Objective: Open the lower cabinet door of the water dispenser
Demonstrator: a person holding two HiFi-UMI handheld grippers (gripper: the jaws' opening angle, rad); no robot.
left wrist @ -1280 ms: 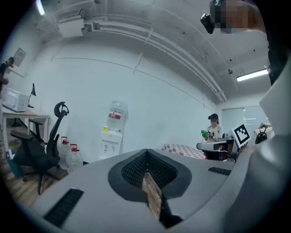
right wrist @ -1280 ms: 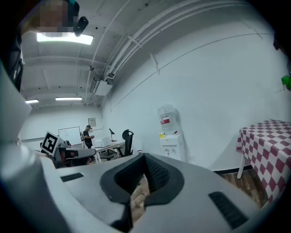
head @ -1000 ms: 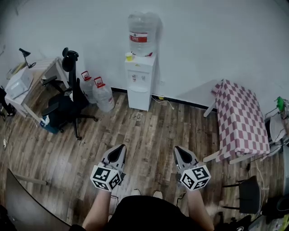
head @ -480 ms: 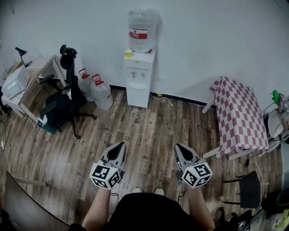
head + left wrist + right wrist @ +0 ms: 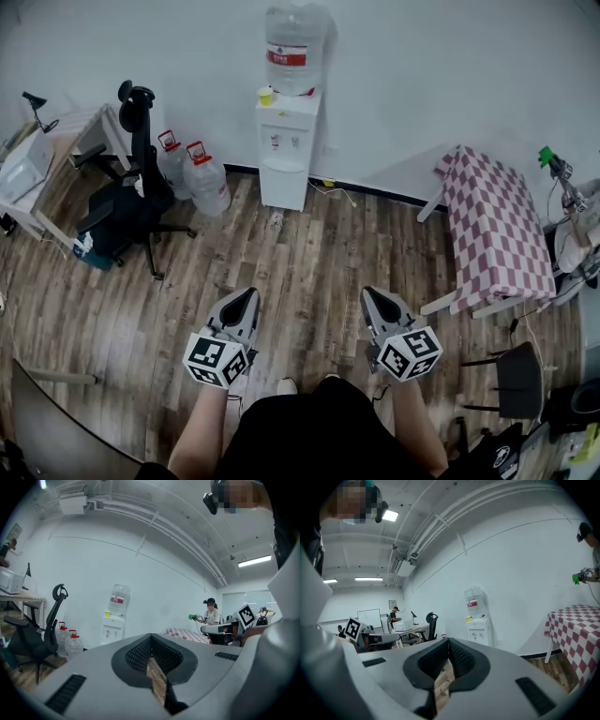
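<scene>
A white water dispenser (image 5: 286,141) stands against the far wall with a large clear bottle (image 5: 295,37) on top and a small yellow cup beside the bottle. Its lower cabinet door (image 5: 282,190) looks closed. My left gripper (image 5: 249,294) and right gripper (image 5: 367,292) hang side by side over the wooden floor, far short of the dispenser, both shut and empty. From the left gripper (image 5: 151,636) the dispenser (image 5: 113,628) shows small at centre-left. Past the right gripper (image 5: 448,641) the dispenser (image 5: 480,629) sits right of centre.
Two water jugs (image 5: 192,176) and a black office chair (image 5: 131,202) stand left of the dispenser, with a desk (image 5: 47,155) further left. A checkered table (image 5: 495,234) is at right and a dark chair (image 5: 520,377) at lower right. A cable lies by the dispenser's base. A person (image 5: 212,615) stands in the distance.
The dispenser and the furniture have slid upward in the head view. Both grippers stay shut and hold about the same spots in the picture.
</scene>
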